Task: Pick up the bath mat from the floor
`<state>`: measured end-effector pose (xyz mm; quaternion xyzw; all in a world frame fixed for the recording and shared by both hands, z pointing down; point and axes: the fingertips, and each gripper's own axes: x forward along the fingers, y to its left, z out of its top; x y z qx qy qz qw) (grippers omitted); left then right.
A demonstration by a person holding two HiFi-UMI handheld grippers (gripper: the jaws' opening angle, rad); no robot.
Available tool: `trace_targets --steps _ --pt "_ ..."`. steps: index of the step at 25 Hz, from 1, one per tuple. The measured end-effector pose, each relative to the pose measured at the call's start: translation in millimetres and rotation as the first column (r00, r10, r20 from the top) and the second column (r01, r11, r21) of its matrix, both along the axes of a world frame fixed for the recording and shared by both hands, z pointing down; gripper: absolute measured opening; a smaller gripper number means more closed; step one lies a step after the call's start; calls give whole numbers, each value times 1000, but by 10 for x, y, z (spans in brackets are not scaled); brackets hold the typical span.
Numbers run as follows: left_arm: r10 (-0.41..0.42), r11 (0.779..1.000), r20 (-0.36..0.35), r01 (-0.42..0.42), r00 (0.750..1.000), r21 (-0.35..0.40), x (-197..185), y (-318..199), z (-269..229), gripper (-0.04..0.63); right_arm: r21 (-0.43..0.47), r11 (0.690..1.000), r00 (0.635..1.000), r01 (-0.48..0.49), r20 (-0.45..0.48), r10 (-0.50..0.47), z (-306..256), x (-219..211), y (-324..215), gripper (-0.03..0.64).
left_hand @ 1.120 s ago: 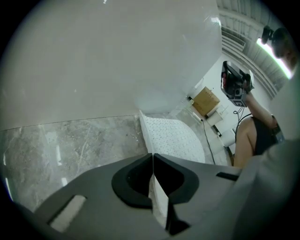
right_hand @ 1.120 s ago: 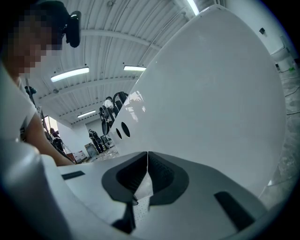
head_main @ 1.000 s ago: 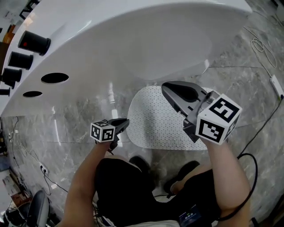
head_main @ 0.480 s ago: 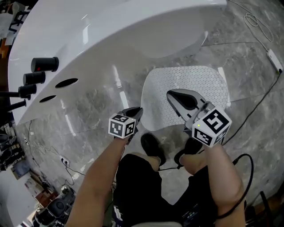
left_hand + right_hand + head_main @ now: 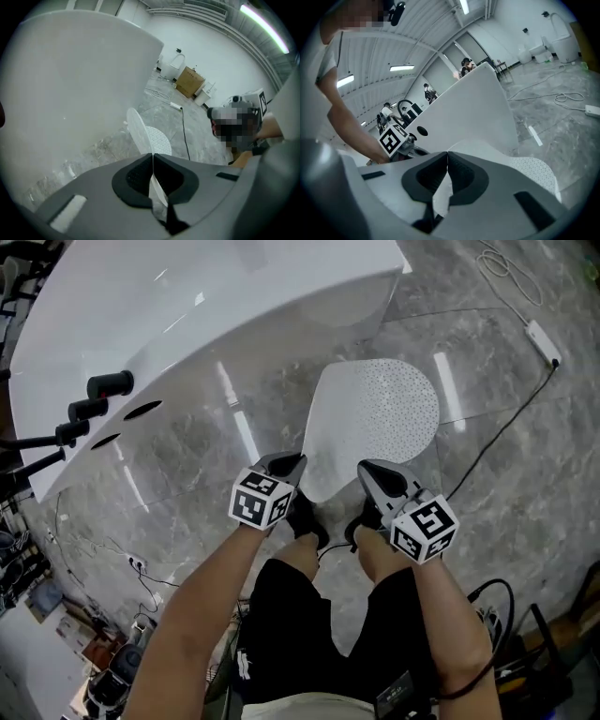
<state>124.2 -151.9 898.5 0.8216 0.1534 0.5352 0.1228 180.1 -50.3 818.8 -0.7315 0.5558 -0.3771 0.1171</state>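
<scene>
Bath mat (image 5: 375, 418), white, finely dotted

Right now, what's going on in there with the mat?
A person standing beside the white bathtub has the left hand-held gripper and the right hand-held gripper both clamped on the near edge of the white bath mat. That edge is lifted in front of their legs. The far end slopes down toward the grey floor; whether it touches can't be told.
</scene>
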Motion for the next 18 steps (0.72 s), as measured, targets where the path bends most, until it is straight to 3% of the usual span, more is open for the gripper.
trace_targets --steps 9,18 --pt "35 999 -33 -35 999 -22 139 593 -1229 11 -38 999 996 18 90 -14 -874 -184 784 6" --pt "-78 994 -60 73 995 -84 -39 897 -2212 11 -88 995 988 -38 143 50 -1512 -203 1215 6"
